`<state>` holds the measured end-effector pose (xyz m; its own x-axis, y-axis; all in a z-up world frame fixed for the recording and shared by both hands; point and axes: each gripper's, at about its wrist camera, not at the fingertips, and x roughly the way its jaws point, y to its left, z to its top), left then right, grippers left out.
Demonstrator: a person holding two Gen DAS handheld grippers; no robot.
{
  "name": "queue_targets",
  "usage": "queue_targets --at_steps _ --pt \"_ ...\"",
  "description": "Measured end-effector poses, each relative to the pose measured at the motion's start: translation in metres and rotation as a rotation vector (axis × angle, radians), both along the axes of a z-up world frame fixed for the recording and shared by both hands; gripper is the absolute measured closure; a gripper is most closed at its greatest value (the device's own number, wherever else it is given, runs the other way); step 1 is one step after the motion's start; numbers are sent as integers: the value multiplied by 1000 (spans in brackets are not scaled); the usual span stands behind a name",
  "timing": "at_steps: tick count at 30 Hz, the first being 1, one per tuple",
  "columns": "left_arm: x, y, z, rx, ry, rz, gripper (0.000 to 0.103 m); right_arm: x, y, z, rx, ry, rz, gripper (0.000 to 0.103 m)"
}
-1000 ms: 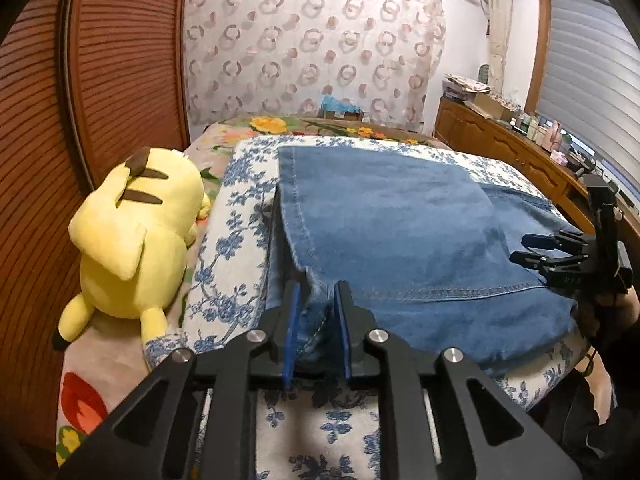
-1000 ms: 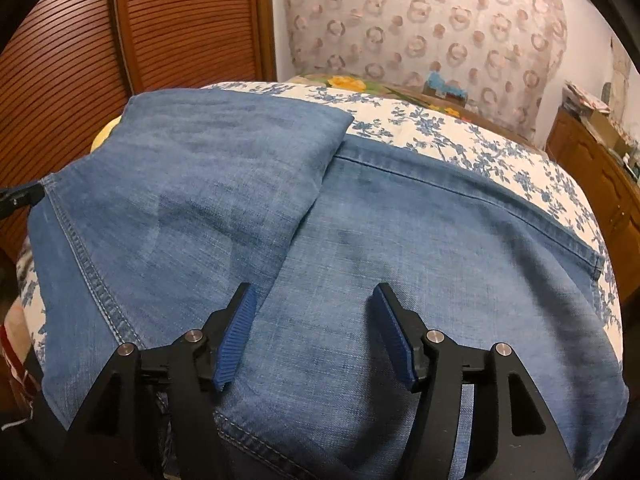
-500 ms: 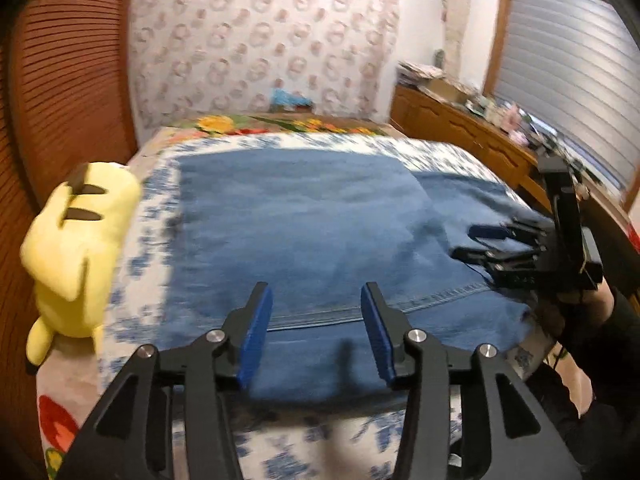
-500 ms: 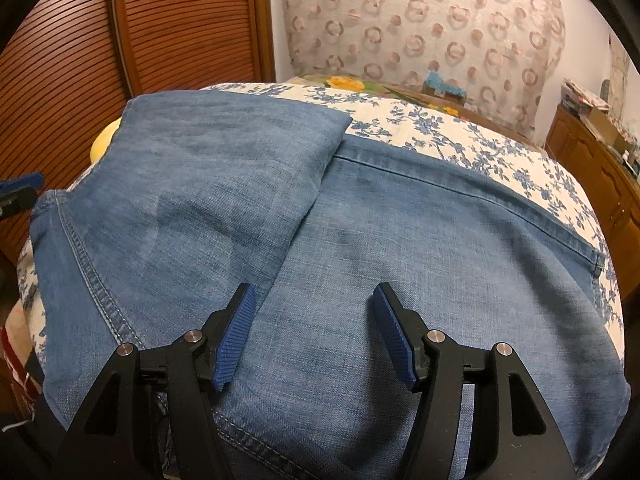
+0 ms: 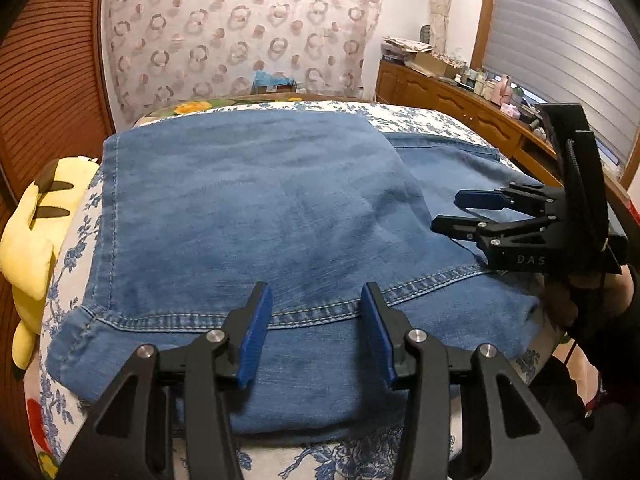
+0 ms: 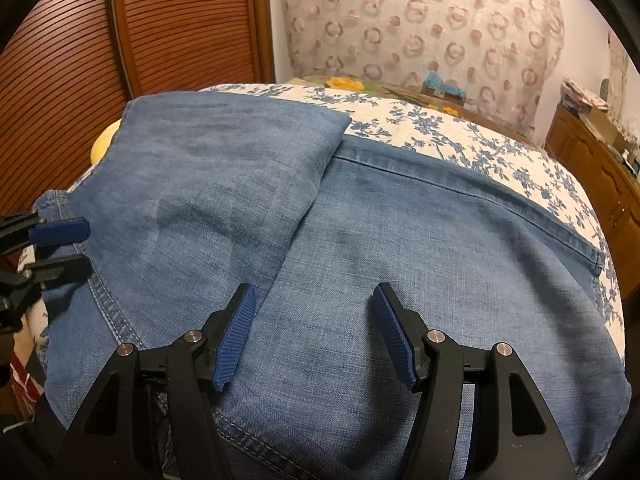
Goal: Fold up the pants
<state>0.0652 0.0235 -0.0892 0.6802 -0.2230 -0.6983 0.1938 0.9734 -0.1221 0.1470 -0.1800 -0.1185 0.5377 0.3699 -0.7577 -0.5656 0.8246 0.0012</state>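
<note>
Currently both tongs released, empty: left gripper (image 5: 316, 328) and right gripper (image 6: 316, 334) hover at 6 o'clock over jeans (image 5: 248, 216) on the bed (image 6: 460, 140). Risk: a shallow pinch grabs one layer only, so the folded flap skews.

One pants (image 5: 256, 208), two grippers (image 5: 316, 320) (image 6: 312, 320), one plush toy (image 5: 32, 248).

Ahead of you: bed (image 5: 420, 118) under blue-floral cover, curtain (image 5: 240, 28) with ring pattern on far wall. On your left, brown slatted wardrobe doors (image 6: 180, 28) close beside bed, yellow plush toy (image 5: 36, 236) wedged against them. On your right, low wooden cabinet (image 5: 444, 98) along wall, top cluttered with boxes, papers, small bottles. Above it, window with grey shutter (image 5: 560, 44) lowered in wooden frame. Light warm, indoor, fairly dim
</note>
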Motion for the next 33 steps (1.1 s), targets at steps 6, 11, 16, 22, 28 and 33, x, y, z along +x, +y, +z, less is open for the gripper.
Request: queue_targets --at_steps 6,11,16,22,28,33 --pt "1 0 -3 -26 7 36 56 3 -10 5 30 8 -41 40" --pt "-3 -5 -4 5 -7 43 55 -2 -33 15 14 -27 -86 40" --pt "-5 -4 -4 1 -8 46 55 -15 -79 33 62 -29 -142 40" --pt "-5 -5 -5 23 -20 51 55 -37 -140 53 14 -94 -255 40" --pt "-4 -6 -4 22 -8 57 55 -45 -190 54 -3 -78 -337 40" --pt "-7 -7 -1 22 -2 48 54 -53 -211 43 -3 -45 -372 40"
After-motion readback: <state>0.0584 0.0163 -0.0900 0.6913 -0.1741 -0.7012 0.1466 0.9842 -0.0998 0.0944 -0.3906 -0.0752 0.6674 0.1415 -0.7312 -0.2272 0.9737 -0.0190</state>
